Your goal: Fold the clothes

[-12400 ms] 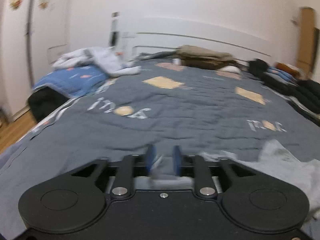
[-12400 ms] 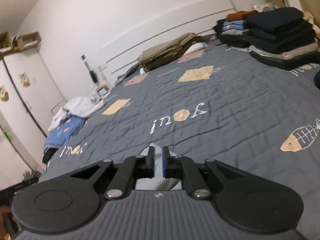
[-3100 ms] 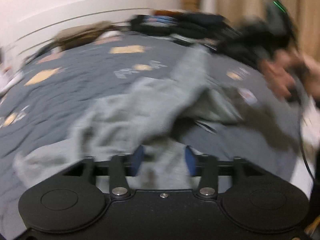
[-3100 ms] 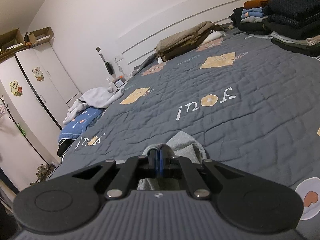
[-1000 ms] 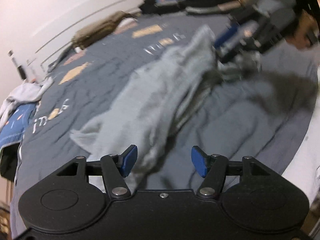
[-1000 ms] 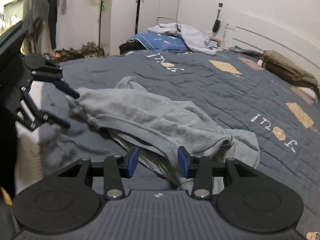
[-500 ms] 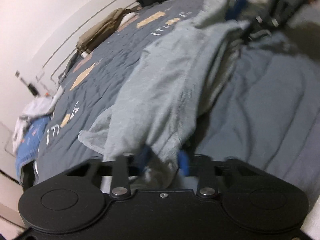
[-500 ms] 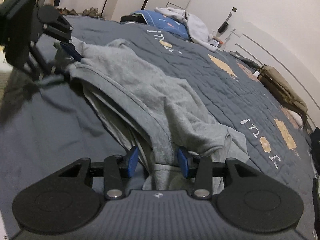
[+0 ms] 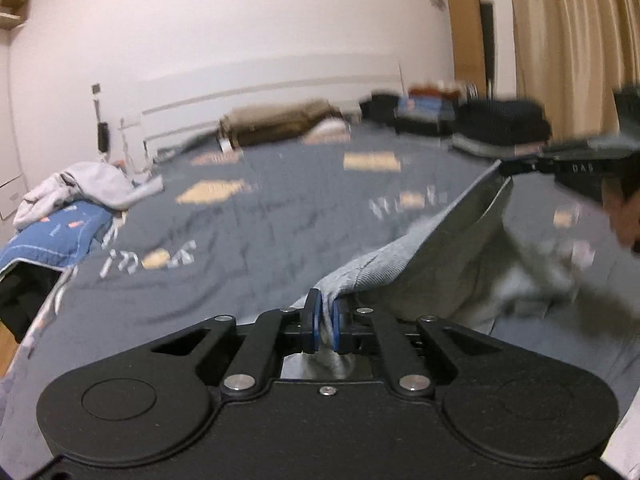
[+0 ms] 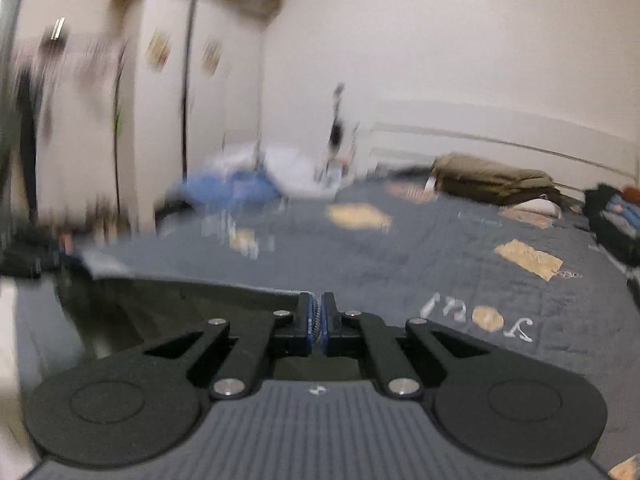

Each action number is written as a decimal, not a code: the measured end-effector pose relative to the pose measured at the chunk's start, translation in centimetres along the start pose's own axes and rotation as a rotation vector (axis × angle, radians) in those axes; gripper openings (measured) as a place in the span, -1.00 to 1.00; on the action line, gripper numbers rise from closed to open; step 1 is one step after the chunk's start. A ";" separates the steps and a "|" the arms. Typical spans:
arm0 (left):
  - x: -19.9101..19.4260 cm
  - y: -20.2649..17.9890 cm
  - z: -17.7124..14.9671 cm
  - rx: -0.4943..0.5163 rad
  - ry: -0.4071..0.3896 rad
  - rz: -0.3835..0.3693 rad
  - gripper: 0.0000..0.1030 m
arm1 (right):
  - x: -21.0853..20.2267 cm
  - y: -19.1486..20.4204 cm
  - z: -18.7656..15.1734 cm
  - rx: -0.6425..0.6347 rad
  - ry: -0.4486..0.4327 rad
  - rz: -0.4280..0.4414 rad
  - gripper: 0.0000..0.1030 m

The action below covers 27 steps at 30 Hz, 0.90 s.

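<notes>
Grey knit garment (image 9: 452, 256) hangs stretched above the dark grey quilted bed cover (image 9: 260, 220), pinched at both ends: left tool (image 9: 325, 322) and right tool (image 10: 317, 318) have each just closed, clamped on its ribbed edge.

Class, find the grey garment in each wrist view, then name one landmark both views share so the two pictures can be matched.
Left wrist: grey garment lower right, rising from the left tongs.
Right wrist: its edge stretches from the right tongs towards the left.
Shared landmark: the tan pile by the headboard.
</notes>
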<state>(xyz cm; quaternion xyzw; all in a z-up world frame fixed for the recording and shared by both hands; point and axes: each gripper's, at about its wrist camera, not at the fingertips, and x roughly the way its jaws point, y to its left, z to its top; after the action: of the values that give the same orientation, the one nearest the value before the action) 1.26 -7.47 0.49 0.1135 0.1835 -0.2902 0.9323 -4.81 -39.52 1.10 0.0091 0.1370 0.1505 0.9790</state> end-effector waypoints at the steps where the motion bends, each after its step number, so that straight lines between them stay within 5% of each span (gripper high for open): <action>1: -0.8 0.1 1.1 0.002 -0.021 0.003 -0.88 | -0.9 -0.2 0.7 0.048 -0.035 0.005 -0.98; 5: -4.0 -0.3 5.0 0.046 -0.095 0.023 -0.88 | -4.6 -1.1 3.8 0.190 -0.127 -0.001 -0.99; 11: -8.0 -2.2 8.7 0.107 -0.167 0.033 -0.89 | -8.8 0.7 7.1 0.115 -0.104 0.053 -0.96; 14: -9.5 -3.6 9.4 0.125 -0.185 0.021 -0.89 | -9.5 2.8 6.7 0.050 -0.014 0.114 -0.52; 16: -9.9 -4.3 9.4 0.131 -0.186 0.014 -0.89 | -10.0 4.4 5.4 0.022 0.016 0.144 0.35; 18: -10.3 -5.1 9.3 0.136 -0.186 0.007 -0.89 | -10.4 5.3 3.8 0.009 -0.021 0.158 0.59; 22: -10.8 -6.1 8.6 0.141 -0.175 -0.010 -0.89 | -9.0 4.6 1.1 0.090 -0.013 0.224 0.89; 27: -10.9 -6.4 8.0 0.128 -0.167 -0.027 -0.89 | -5.7 3.9 -1.1 0.103 0.065 0.305 0.89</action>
<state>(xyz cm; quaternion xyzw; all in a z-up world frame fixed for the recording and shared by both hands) -8.58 -9.79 11.50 0.1459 0.0877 -0.3222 0.9312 -11.49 -37.49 1.76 0.0749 0.1731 0.2903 0.9382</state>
